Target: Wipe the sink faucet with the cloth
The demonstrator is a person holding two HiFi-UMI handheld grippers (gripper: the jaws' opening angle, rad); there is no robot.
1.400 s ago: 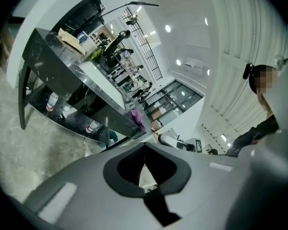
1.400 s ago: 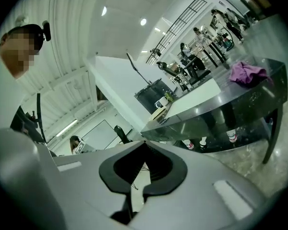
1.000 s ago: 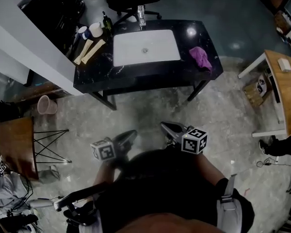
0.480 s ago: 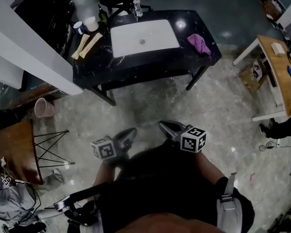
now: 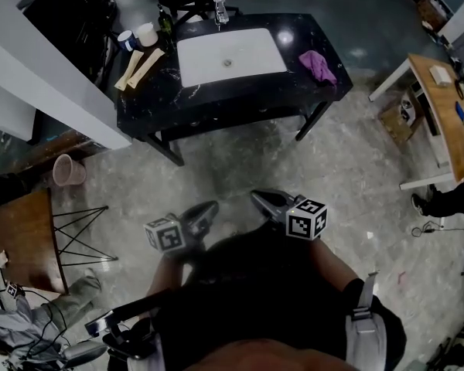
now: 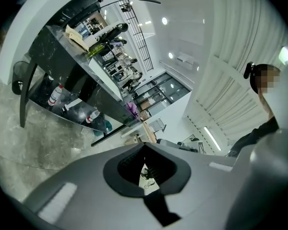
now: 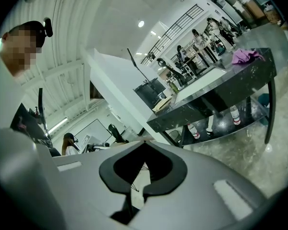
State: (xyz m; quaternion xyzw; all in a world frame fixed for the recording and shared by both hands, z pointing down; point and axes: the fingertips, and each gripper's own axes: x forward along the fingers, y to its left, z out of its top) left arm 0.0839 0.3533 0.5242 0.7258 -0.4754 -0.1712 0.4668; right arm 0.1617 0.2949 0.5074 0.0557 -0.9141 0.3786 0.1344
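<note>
Fingers (image 6: 96, 188) closed and empty on left gripper (image 5: 205, 213) and right gripper (image 5: 261, 201), we eye the cloth (image 5: 318, 66) at the tabletop's (image 5: 216, 99) right edge: likely soft, light, best pinched at a fold.

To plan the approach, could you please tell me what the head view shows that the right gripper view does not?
Only the head view: the inside of the white sink, the left tongs and a pink bin on the floor. Only the right gripper view: bottles on the shelf under the counter. Both: the black counter, the purple cloth lying at its right end, and the right tongs, shut and empty, well short of the counter.
</note>
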